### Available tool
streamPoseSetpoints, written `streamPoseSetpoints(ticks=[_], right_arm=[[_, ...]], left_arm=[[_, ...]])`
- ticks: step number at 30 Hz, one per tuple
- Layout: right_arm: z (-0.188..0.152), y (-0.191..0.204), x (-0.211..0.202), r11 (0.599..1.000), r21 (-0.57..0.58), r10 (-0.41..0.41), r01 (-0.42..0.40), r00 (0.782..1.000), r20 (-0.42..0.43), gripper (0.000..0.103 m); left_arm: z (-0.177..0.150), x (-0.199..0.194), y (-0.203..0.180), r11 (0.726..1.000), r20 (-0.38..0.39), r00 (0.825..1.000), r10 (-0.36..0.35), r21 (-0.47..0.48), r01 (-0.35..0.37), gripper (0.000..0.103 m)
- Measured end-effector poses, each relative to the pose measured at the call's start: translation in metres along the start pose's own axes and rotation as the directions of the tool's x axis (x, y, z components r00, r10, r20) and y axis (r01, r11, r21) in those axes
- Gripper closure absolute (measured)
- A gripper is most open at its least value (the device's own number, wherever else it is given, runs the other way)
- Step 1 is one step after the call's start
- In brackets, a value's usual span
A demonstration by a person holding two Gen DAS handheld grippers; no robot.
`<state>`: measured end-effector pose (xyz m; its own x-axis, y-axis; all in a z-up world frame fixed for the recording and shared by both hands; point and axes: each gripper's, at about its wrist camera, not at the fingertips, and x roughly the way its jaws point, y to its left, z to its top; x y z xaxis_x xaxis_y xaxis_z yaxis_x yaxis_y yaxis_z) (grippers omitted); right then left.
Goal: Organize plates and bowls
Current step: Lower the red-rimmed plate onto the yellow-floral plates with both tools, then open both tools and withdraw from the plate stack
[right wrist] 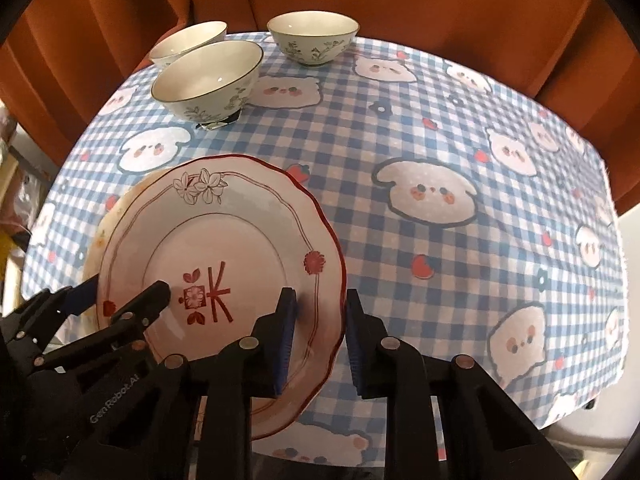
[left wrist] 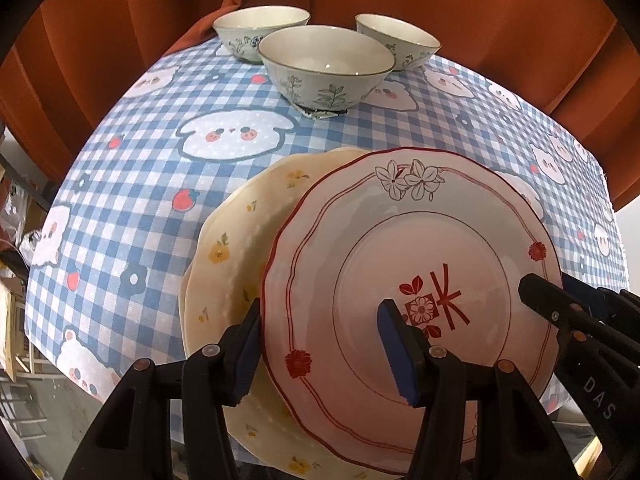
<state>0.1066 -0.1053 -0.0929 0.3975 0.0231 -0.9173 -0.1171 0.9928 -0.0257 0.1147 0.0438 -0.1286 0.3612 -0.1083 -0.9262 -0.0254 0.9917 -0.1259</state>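
A pink plate with a red scalloped rim [left wrist: 400,248] lies on top of a cream plate with small yellow flowers [left wrist: 240,240], shifted toward 3 o'clock so that the cream one shows as a crescent on the 9 o'clock side. Both sit on a blue checked tablecloth [left wrist: 140,184] printed with white puppy faces and strawberries, near the table edge closest to the cameras.

The left gripper [left wrist: 320,344] straddles the 9 o'clock rim of the pink plate: one blue-padded finger sits outside the rim over the cream plate, the other rests well in over the pink plate's centre. Its jaws stand apart, and no pad visibly presses on the rim.

The right gripper [right wrist: 320,340] straddles the 3 o'clock rim of the same plate: the inner finger sits over the plate's border, the outer finger over the tablecloth just past the edge. Its jaws are narrow, with the rim between the pads; whether they actually pinch it I cannot tell.

At 12 o'clock, well apart from the plates, stand three pale bowls with leaf sprigs. The nearest bowl [left wrist: 324,64] sits on a small dark scrap, the left rear bowl [left wrist: 260,28] and the right rear bowl [left wrist: 396,40] behind it. An orange curtain [left wrist: 480,8] hangs behind the table
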Motion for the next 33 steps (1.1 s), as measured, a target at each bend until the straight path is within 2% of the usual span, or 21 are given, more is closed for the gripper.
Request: streamPoseSetpoints(ticks=[6, 14, 20, 26, 33], right_arm=[[0.004, 0.013, -0.004, 0.999, -0.031, 0.022, -0.021, 1.0, 0.012, 0.077], [0.01, 0.02, 0.011, 0.998, -0.021, 0.051, -0.051, 0.998, -0.022, 0.076], [0.006, 0.023, 0.021, 0.998, 0.008, 0.06, -0.059, 0.998, -0.036, 0.075], [0.004, 0.029, 0.02, 1.0, -0.015, 0.019, -0.019, 1.0, -0.005, 0.074], [-0.006, 0.032, 0.018, 1.0, -0.004, -0.008, 0.008, 1.0, 0.018, 0.073]], left_arm=[[0.001, -0.013, 0.01, 0.999, 0.012, 0.999, 0.048, -0.022, -0.047, 0.047], [0.001, -0.013, 0.017, 0.996, 0.011, 0.996, 0.092, -0.018, -0.092, 0.047], [-0.002, -0.009, 0.012, 0.985, 0.049, 0.984, 0.174, 0.014, -0.175, 0.047], [-0.005, -0.007, 0.008, 0.978, 0.078, 0.975, 0.206, 0.026, -0.208, 0.047], [-0.012, -0.006, 0.004, 0.972, 0.131, 0.966, 0.223, 0.039, -0.23, 0.042]])
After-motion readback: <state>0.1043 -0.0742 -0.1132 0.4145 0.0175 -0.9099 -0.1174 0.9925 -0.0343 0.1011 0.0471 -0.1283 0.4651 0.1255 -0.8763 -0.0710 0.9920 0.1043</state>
